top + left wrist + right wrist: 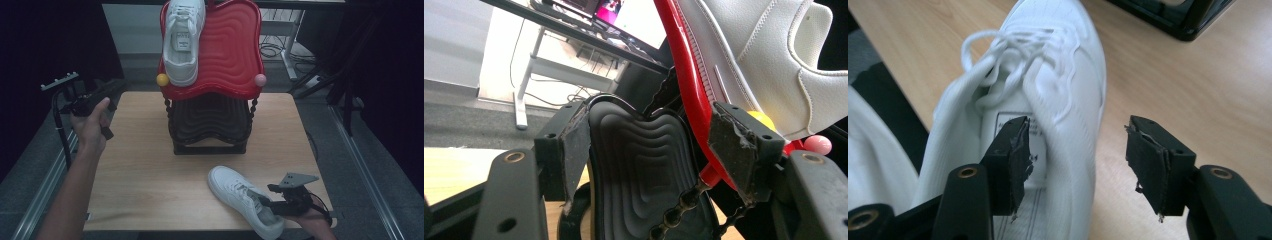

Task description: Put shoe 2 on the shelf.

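A white sneaker (182, 40) lies on the red top shelf (227, 50) of a two-tier rack, above its black lower shelf (210, 120). A second white sneaker (240, 197) lies on the wooden table (150, 165) at the front right. My right gripper (267, 202) is at its heel end. It is open (1078, 145), with one jaw inside the sneaker (1048, 65) and the other outside its side wall. My left gripper (107, 92) is held at the table's left edge. It is open (651, 135) and empty, and it faces the black shelf (639, 165), the red shelf (684, 75) and the upper sneaker (764, 50).
A yellow ball (162, 79) and a pink ball (260, 79) cap the rack's front posts. Behind the table stand a white desk frame (290, 45) and floor cables (270, 50). Metal rails (45, 190) run along the floor beside the table. The sneaker's heel lies near the table's front edge.
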{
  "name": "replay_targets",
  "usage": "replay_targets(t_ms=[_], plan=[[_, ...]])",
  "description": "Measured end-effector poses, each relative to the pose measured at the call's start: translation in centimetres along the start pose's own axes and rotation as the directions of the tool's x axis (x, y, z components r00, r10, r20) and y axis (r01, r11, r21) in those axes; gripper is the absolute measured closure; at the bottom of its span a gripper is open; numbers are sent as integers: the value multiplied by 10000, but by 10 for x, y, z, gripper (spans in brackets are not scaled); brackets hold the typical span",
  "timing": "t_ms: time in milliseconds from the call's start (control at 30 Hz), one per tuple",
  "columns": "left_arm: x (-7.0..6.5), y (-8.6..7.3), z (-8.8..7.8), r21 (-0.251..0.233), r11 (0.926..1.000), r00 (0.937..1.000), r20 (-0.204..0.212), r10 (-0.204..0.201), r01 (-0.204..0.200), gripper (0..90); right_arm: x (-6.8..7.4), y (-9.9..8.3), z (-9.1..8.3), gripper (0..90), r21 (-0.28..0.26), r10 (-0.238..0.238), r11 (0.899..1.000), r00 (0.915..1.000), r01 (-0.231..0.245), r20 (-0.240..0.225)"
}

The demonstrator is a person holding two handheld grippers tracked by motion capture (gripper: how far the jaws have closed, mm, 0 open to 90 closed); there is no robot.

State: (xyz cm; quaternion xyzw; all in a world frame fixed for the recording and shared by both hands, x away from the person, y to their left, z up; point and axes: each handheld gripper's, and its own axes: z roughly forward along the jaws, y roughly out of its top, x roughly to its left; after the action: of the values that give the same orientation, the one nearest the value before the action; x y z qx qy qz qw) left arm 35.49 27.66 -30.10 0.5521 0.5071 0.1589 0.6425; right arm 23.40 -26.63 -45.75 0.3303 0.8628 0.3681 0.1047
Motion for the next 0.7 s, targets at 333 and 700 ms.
replay_targets(t_ms=[333,700], plan=[[0,-1,4,57,10000,10000,22,-31,31,332,1,22,31,496,1049,-647,9923,9979,650,-70],[1,-3,4,77,10000,10000,-17,-33,33,333,-1,20,40,834,1194,-576,9916,9959,490,700]])
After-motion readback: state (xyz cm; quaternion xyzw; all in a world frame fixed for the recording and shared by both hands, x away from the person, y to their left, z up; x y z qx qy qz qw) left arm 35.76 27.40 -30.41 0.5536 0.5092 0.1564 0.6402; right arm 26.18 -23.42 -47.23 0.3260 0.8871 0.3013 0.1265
